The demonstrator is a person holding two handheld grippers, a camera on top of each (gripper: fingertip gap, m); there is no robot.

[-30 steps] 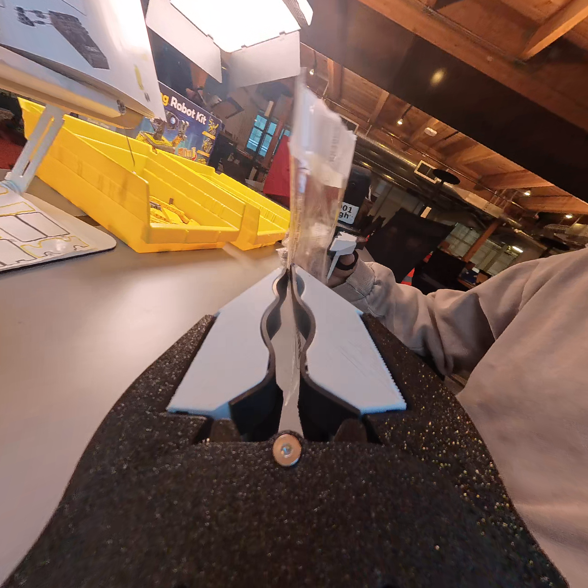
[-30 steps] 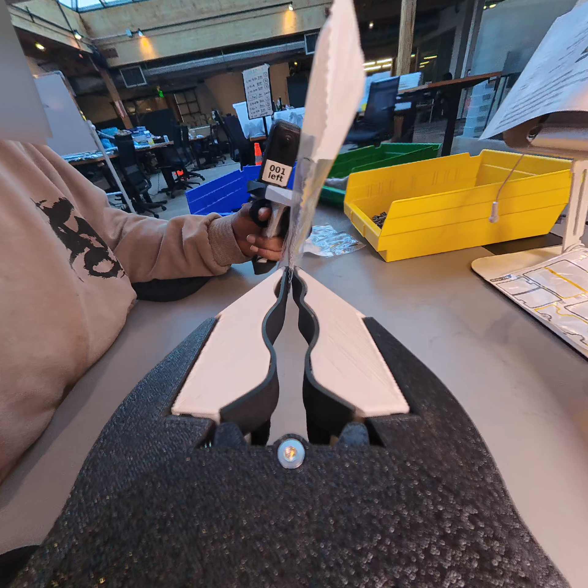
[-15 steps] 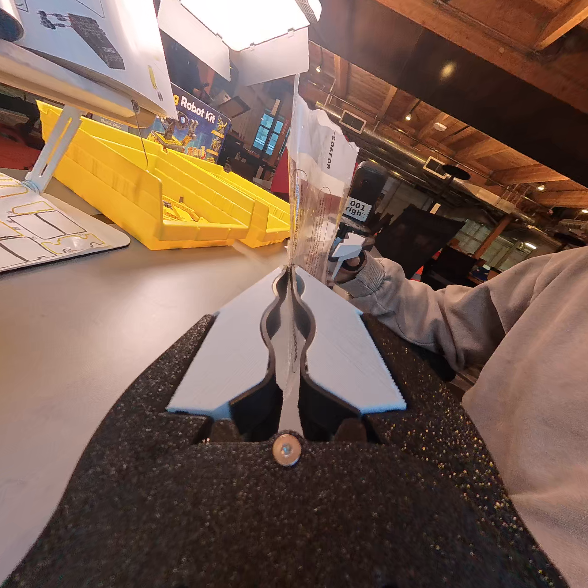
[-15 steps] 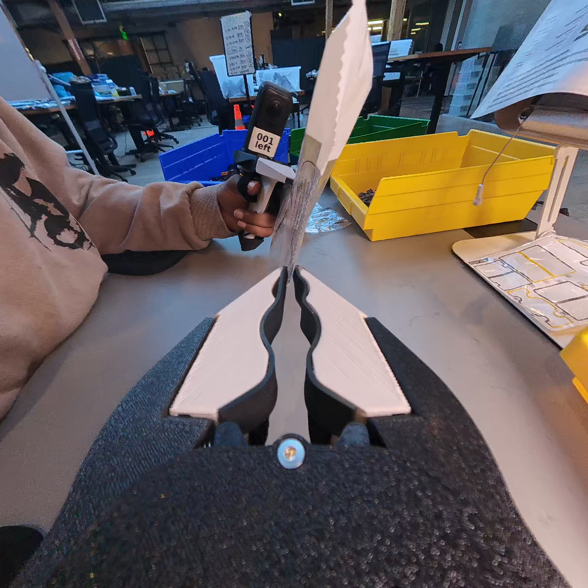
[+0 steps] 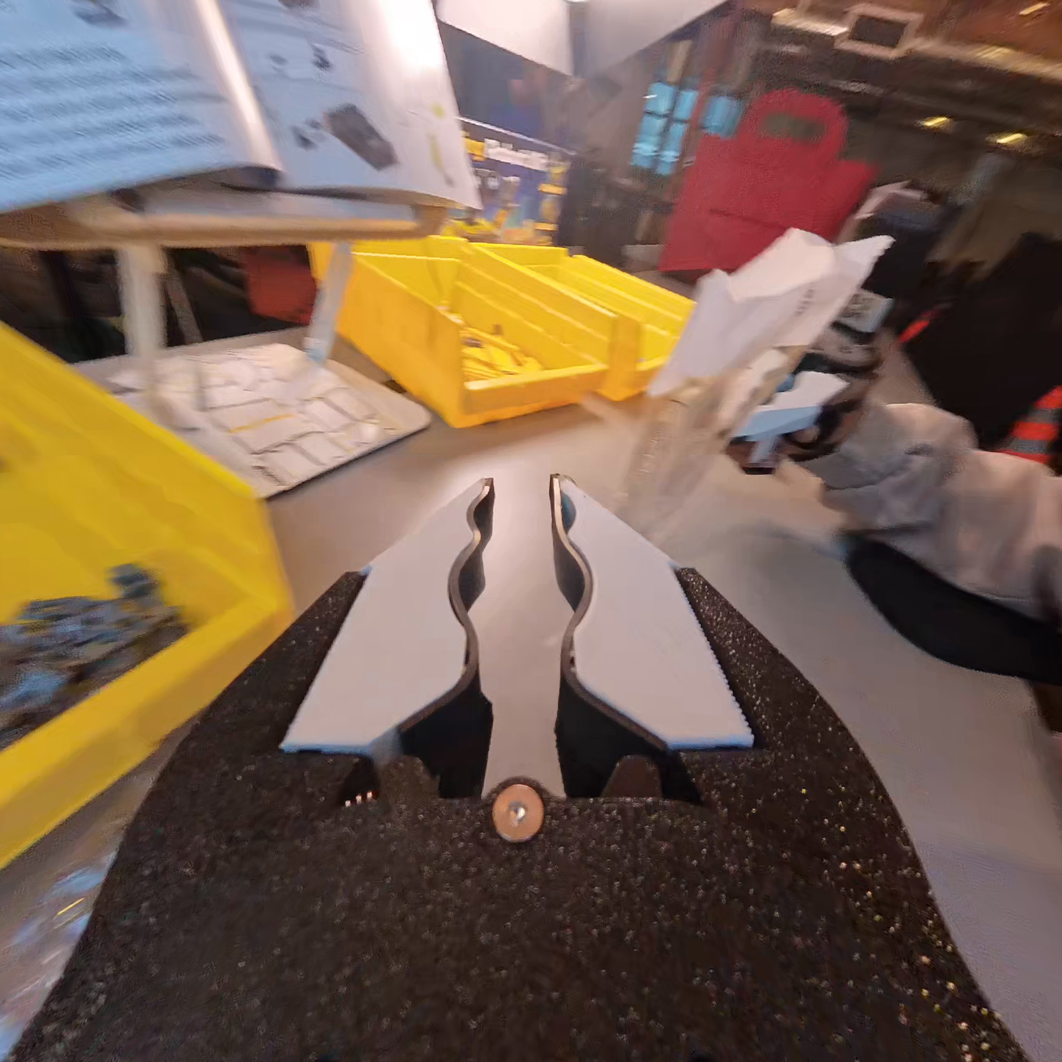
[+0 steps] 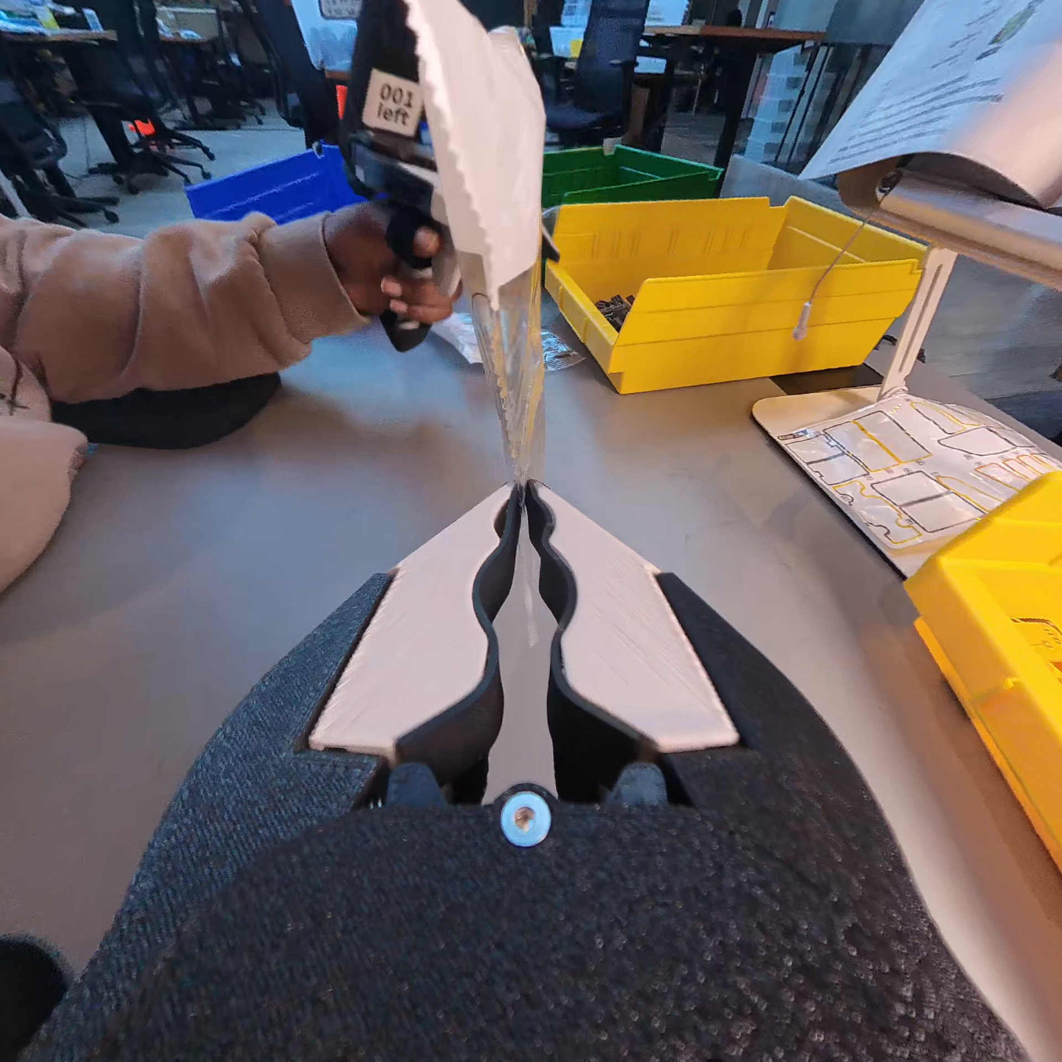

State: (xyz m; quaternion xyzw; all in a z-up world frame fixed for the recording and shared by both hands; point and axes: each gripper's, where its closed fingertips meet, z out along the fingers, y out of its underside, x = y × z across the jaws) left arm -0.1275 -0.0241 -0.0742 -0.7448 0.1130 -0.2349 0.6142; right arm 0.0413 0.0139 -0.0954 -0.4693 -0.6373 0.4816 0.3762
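Left gripper [image 5: 522, 485]: jaws parted, nothing between them, hovering over grey table [image 5: 804, 718]. Right gripper [image 6: 522, 485]: tips pinched tight on bottom edge of clear plastic bag [image 6: 511, 368] with white paper header. Bag standing upright from the pinch, long axis running up and away from the right tips, header at top, clear part below. In left wrist view same bag [image 5: 741, 339] up and to the right of the left tips, well apart, tilted, blurred; contents not readable.

Left gripper seen farther off in right wrist view, behind the bag's header, gripped by a hand [image 6: 379, 270] in a beige sleeve; partly hidden by the header. Bag touching right gripper only, so right clearly nearer.

Around: yellow bin [image 6: 730, 287] far right with small dark parts inside, another yellow bin [image 6: 1000, 643] near right edge, green bin [image 6: 626, 172] and blue bin [image 6: 276, 184] farther back. White stand base with outlined parts sheet [image 6: 896, 460] at right, printed page overhead on the stand. Second crumpled clear bag [image 6: 551, 350] lying flat on the table just beyond the held one.
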